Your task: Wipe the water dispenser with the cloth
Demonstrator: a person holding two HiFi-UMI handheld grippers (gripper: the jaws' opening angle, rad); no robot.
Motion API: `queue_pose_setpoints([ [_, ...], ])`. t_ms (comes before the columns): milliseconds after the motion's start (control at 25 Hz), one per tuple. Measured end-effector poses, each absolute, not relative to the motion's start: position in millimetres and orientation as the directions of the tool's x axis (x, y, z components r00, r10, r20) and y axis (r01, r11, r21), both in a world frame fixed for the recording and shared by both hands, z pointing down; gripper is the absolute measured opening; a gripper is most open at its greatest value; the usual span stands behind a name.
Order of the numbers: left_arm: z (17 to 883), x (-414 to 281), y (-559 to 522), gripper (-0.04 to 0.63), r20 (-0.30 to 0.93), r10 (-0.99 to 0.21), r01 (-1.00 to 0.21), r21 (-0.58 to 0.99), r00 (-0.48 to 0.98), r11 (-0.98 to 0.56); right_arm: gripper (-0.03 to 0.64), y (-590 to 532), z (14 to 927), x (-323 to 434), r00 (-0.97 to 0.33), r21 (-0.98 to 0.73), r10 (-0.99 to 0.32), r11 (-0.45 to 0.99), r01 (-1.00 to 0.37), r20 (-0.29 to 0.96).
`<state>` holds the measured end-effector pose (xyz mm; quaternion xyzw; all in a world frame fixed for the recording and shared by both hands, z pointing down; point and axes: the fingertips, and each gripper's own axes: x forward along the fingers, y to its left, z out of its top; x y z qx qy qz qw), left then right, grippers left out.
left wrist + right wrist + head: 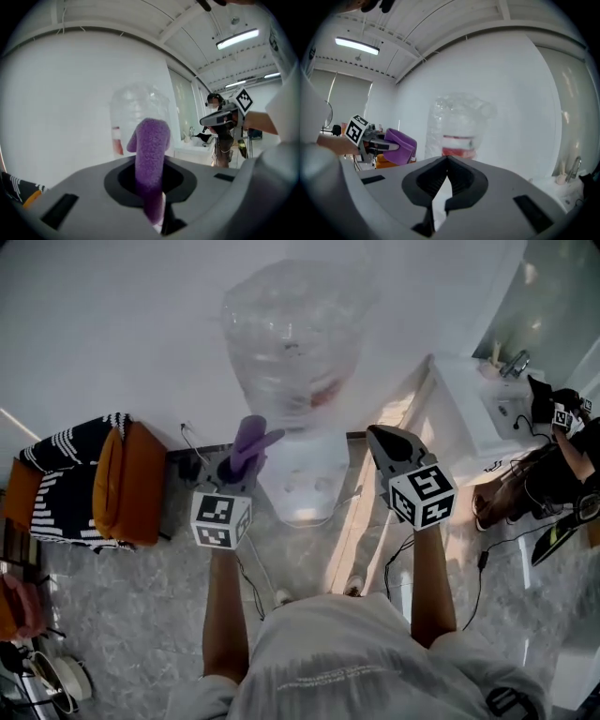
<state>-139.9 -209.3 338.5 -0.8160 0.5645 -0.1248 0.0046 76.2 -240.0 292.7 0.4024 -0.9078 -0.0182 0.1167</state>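
Note:
The white water dispenser (302,479) stands against the wall with a clear, crumpled water bottle (293,329) on top; the bottle also shows in the left gripper view (140,117) and the right gripper view (459,129). My left gripper (246,448) is shut on a purple cloth (253,442), held just left of the dispenser's top; the cloth (151,161) sticks up between the jaws. My right gripper (386,448) is shut with nothing in it, just right of the dispenser. In the right gripper view the left gripper (393,146) and the cloth (401,145) appear at left.
An orange and black-white striped chair (89,484) stands left. A white sink counter (492,409) with a tap is at the right, and a person (562,456) with another gripper stands beyond it. Cables (258,577) trail over the grey marble floor.

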Motion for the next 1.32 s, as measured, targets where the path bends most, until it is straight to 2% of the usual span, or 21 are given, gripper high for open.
queue_pose_setpoints([
  [480, 229, -158, -212, 0.055, 0.046, -0.944, -0.897, -0.300, 0.326, -0.324, 0.015, -248, 223, 41, -0.668, 0.237, -0.736, 0.672, -0.702, 0.108],
  [880, 230, -169, -209, 0.055, 0.044, -0.953, -0.904, -0.306, 0.300, -0.298, 0.015, -247, 221, 29, -0.683, 0.268, -0.721, 0.684, -0.678, 0.113],
  [1320, 233, -165, -206, 0.055, 0.026, -0.951, -0.919, -0.249, 0.309, -0.306, 0.015, -245, 218, 38, -0.694, 0.212, -0.716, 0.692, -0.690, 0.081],
])
